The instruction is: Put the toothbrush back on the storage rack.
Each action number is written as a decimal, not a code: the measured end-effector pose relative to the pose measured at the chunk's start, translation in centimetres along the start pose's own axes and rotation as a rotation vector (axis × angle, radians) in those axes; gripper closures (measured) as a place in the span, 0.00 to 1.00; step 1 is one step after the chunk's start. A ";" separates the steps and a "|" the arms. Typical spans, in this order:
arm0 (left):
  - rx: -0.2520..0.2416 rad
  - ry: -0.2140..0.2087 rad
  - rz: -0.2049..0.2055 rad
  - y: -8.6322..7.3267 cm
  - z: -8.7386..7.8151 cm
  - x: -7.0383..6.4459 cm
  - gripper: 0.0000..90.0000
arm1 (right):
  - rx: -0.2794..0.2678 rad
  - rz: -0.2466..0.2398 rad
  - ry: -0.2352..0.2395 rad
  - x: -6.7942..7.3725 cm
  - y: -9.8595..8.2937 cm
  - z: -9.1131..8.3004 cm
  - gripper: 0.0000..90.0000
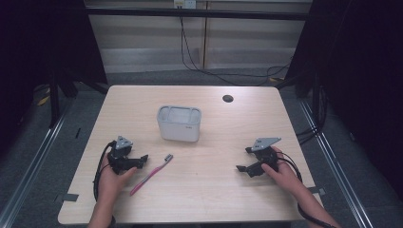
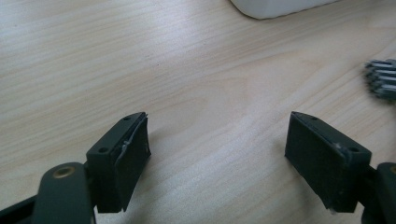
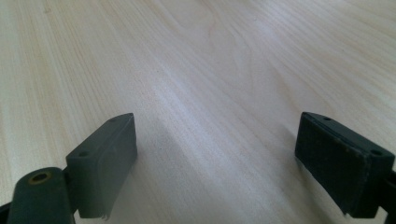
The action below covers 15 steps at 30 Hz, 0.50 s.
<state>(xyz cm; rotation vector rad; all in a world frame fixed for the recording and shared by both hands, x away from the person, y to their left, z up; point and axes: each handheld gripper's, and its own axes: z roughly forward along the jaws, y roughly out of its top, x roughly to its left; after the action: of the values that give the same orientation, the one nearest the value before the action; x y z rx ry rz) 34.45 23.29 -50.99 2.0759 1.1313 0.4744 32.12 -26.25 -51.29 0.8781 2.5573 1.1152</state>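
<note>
**Two grippers rest apart on a wooden table, a toothbrush and a white container between them**

Forearms enter the high view from its near edge, each hand wrapped round a gripper on the light wooden table [image 1: 214, 190]. With the white container [image 1: 179, 124] as landmark, standing just beyond the table's middle, the left gripper [image 1: 140, 161] sits nearer the person and to the container's left, its jaws spread with nothing between them. A pink toothbrush [image 1: 151, 174] lies diagonally just beside that gripper, on the person's side of the container, its grey bristled head pointing toward the container and apart from it. The right gripper [image 1: 245, 159] sits nearer the person and to the container's right, well apart from it, jaws likewise spread and empty. A small dark round hole [image 1: 227, 99] marks the tabletop beyond the container, to its right.

Seen from the left gripper view, both black jaws stand wide apart over bare wood grain. The container's white base [image 2: 275, 7] shows at the top edge, and a blurred grey object at the right edge is probably the toothbrush's bristled head [image 2: 382, 77].

Seen from the right gripper view, the two jaws stand wide apart over bare tabletop [image 3: 210, 70].
</note>
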 end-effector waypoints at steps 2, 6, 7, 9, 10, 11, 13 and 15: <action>0.001 0.001 -0.001 0.0 0.0 0.0 0.24 | 0.000 0.000 0.000 0.0 0.0 0.0 0.14; 0.001 0.003 -0.005 0.0 -0.1 -0.1 0.24 | 0.000 0.000 0.000 0.0 0.0 0.0 0.14; 0.001 0.003 -0.005 0.0 -0.1 -0.1 0.24 | 0.000 0.000 0.000 0.0 0.0 0.0 0.14; 0.000 0.003 -0.015 0.0 0.0 -0.1 0.24 | 0.000 0.000 0.000 0.0 0.0 0.0 0.14; 0.029 0.003 -0.016 0.3 -0.2 -0.1 0.24 | 0.000 0.000 0.000 0.0 0.0 0.0 0.14; 0.041 0.004 -0.024 0.4 -0.2 -0.2 0.24 | 0.000 0.000 0.000 0.0 0.0 0.0 0.14; 0.067 -0.004 -0.023 0.6 -0.4 -0.3 0.25 | 0.000 0.000 0.000 0.0 0.0 0.0 0.14; 0.084 -0.007 -0.032 0.8 -0.5 -0.3 0.26 | 0.000 0.000 0.000 0.0 0.0 0.0 0.14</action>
<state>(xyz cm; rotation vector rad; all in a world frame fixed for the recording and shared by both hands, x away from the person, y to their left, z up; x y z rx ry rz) 34.49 22.97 -50.10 2.1265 1.1976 0.4101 32.12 -26.25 -51.29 0.8785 2.5572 1.1148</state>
